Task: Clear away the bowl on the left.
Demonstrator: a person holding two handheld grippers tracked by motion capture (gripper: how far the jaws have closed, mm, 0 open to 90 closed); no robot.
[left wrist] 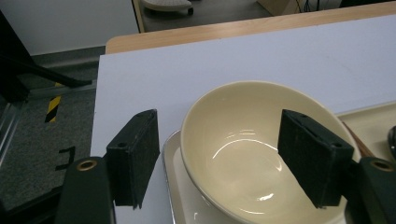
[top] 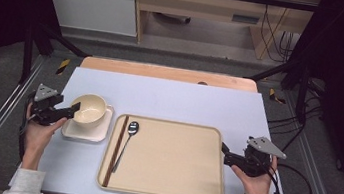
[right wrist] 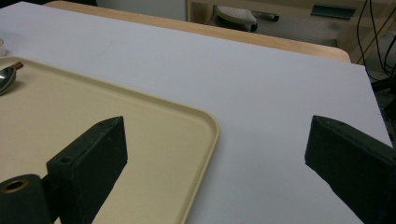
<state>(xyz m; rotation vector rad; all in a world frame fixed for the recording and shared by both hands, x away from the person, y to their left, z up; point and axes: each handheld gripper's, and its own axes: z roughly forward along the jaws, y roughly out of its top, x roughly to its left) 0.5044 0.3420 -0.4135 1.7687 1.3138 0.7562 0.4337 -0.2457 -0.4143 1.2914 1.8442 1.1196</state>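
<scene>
My left gripper [top: 75, 108] fingers [left wrist: 135, 156] are standing wide, straddling the bowl's [left wrist: 243, 140] near rim without pinching it; I am aiming to seat one finger inside, then close gently. The bowl is sitting on the square plate [top: 86, 130], at nine o'clock from the tray [top: 168, 187]. My right gripper [top: 225, 149] is idling open.

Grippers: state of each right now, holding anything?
Left gripper: open, jaws straddling the bowl rim, not clamped.
Right gripper: open, holding nothing, over the tray edge.
</scene>
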